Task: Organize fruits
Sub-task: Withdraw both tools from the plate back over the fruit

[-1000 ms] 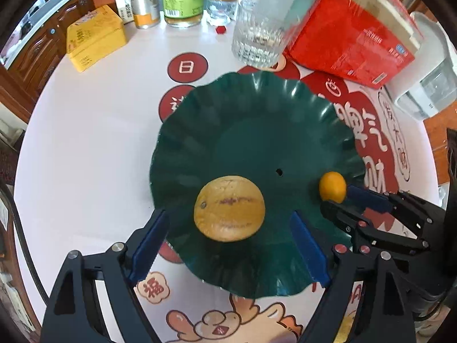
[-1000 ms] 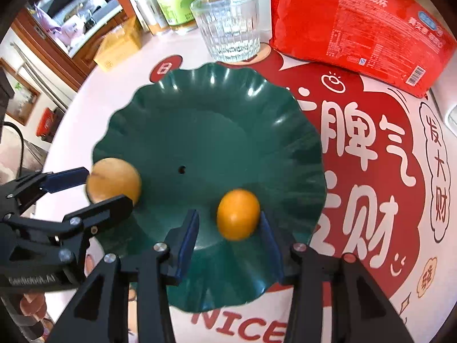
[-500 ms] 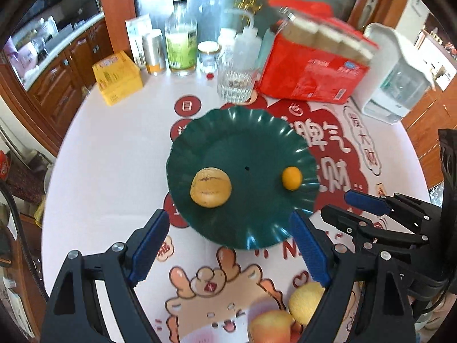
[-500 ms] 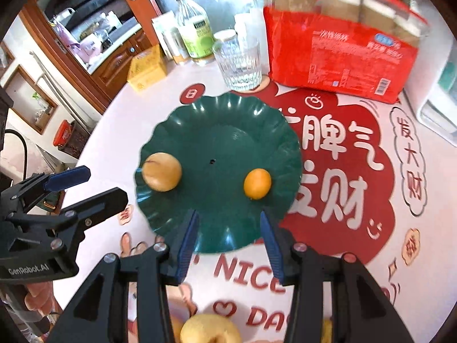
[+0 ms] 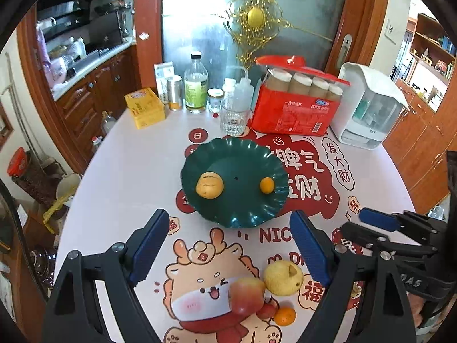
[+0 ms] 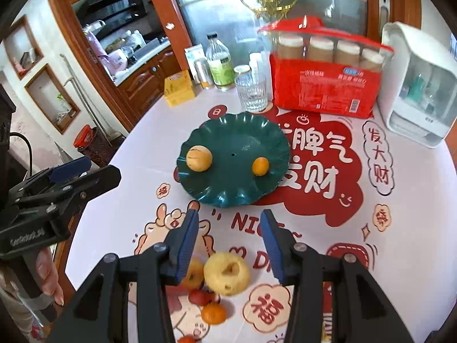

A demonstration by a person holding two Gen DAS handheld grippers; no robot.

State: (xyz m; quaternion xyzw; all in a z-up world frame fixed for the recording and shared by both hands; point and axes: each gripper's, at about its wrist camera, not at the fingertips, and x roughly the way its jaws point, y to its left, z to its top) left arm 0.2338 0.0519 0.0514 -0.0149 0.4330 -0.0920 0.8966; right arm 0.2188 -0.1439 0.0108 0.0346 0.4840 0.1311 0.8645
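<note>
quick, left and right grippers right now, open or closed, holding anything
Left gripper: open, holding nothing.
Right gripper: open, narrower gap, holding nothing.

- Someone's home, dining corner right off the kitchen
- round table (image 5: 120,171) wearing a festive red cartoon tablecloth (image 6: 328,171)
- wooden kitchen cabinets (image 5: 94,97) and a countertop (image 6: 142,57) packed with stuff
- gold ornament (image 5: 254,20) hanging on a frosted glass door (image 5: 200,23)
- bottles, drinking glass (image 6: 252,93), pack of paper cups (image 5: 297,105) on the table
</note>
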